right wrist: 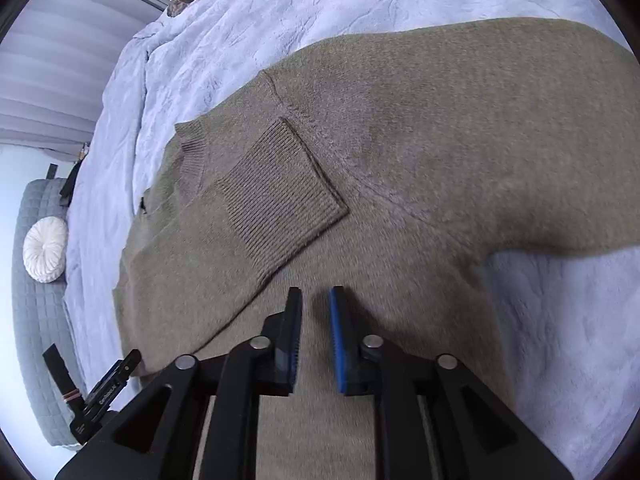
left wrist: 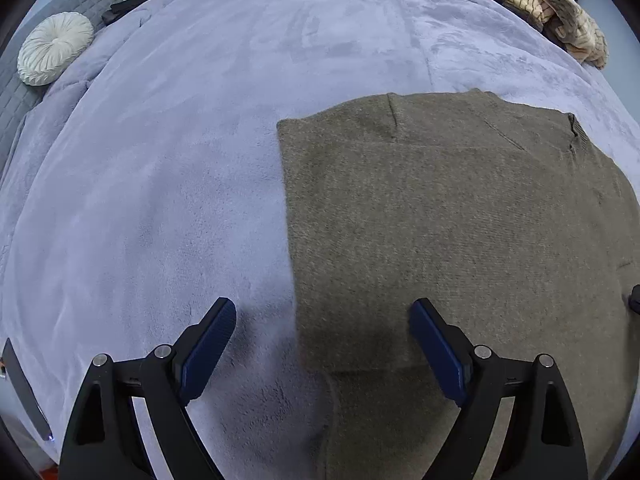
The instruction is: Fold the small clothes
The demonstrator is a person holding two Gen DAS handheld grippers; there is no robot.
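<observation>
Where folded, sweater (right wrist: 400, 160) hides its sleeve.

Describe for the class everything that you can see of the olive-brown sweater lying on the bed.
The olive-brown sweater is a fuzzy knit lying flat on the lilac plush blanket. One sleeve is folded across the body, its ribbed cuff resting beside the ribbed collar. In the left wrist view its left edge runs straight, like a fold. Both grippers hover over it; neither grips it.
</observation>
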